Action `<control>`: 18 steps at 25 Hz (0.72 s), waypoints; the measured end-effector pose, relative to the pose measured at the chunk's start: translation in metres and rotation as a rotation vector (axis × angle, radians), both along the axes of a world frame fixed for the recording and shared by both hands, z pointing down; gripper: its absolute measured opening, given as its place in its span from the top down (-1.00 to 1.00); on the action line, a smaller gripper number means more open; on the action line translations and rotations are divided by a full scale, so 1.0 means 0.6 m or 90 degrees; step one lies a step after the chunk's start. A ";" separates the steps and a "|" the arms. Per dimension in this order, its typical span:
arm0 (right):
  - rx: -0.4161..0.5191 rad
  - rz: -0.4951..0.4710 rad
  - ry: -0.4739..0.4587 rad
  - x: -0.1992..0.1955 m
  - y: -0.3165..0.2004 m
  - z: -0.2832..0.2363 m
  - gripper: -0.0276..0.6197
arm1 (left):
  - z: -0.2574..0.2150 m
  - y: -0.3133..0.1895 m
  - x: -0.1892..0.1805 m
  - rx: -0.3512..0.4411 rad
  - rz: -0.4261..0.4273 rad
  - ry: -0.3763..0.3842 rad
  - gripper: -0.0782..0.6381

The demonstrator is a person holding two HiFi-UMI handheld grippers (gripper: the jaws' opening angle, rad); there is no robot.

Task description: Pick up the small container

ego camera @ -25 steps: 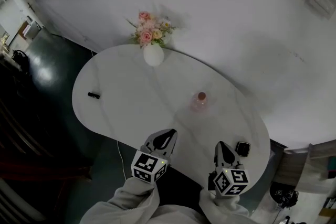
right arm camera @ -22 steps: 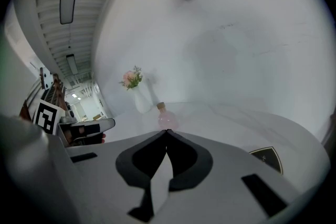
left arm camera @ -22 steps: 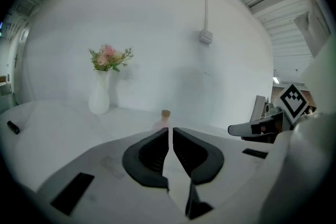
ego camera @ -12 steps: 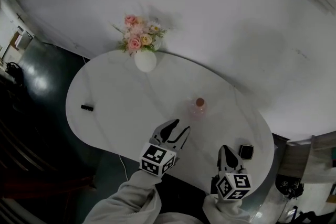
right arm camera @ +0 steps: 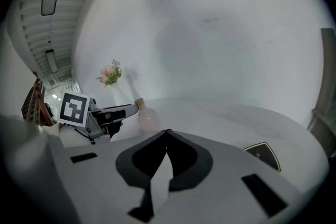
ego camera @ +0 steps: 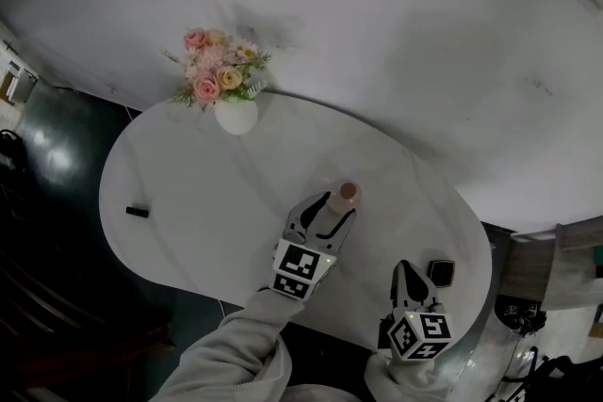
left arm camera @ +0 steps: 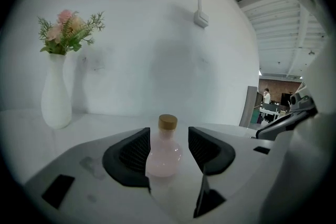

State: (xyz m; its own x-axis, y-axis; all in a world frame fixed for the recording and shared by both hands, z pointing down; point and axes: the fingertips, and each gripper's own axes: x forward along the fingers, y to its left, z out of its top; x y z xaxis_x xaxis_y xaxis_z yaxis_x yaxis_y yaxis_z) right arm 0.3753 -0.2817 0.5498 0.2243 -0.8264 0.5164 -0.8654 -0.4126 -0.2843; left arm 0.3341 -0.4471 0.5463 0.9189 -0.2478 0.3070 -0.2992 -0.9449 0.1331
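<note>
The small container [ego camera: 347, 192] is a pink round-bellied bottle with a cork-coloured cap, standing upright near the middle of the white table [ego camera: 203, 193]. My left gripper [ego camera: 335, 206] reaches out over the table to it. In the left gripper view the bottle [left arm camera: 164, 152] stands between the two black pads [left arm camera: 132, 153], whose jaws have just been opening; a gap shows on the right side. My right gripper [ego camera: 407, 272] hangs back at the table's near edge, jaws shut on nothing [right arm camera: 167, 135]. In its view the bottle [right arm camera: 147, 118] stands at the left gripper's tips [right arm camera: 126, 111].
A white vase of pink flowers [ego camera: 234, 113] stands at the table's far edge by the wall. A small black square object [ego camera: 438, 272] lies just right of my right gripper. A little dark item [ego camera: 138, 212] lies at the table's left end.
My left gripper has moved forward across the table to the bottle and its jaws have gone from shut to wide, now either side of the bottle. The right gripper has barely shifted.
</note>
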 end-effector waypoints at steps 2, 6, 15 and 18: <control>-0.005 0.012 -0.001 0.007 0.000 0.003 0.76 | 0.003 -0.010 0.013 0.006 0.003 -0.005 0.21; -0.019 0.029 -0.004 0.017 -0.002 0.013 0.76 | 0.009 -0.025 0.033 0.040 0.014 -0.013 0.21; -0.038 0.062 -0.012 0.033 0.001 0.030 0.76 | 0.015 -0.029 0.074 0.067 0.037 -0.003 0.23; -0.040 0.070 -0.015 0.036 0.002 0.033 0.76 | 0.016 -0.032 0.080 0.086 0.031 -0.006 0.37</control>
State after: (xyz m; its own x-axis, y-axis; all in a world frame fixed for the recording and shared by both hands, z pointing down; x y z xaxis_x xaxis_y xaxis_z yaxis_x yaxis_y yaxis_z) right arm 0.3968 -0.2804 0.5695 0.2987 -0.7633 0.5729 -0.8079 -0.5218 -0.2740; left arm 0.3819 -0.4664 0.5559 0.9280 -0.2421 0.2831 -0.2526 -0.9676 0.0005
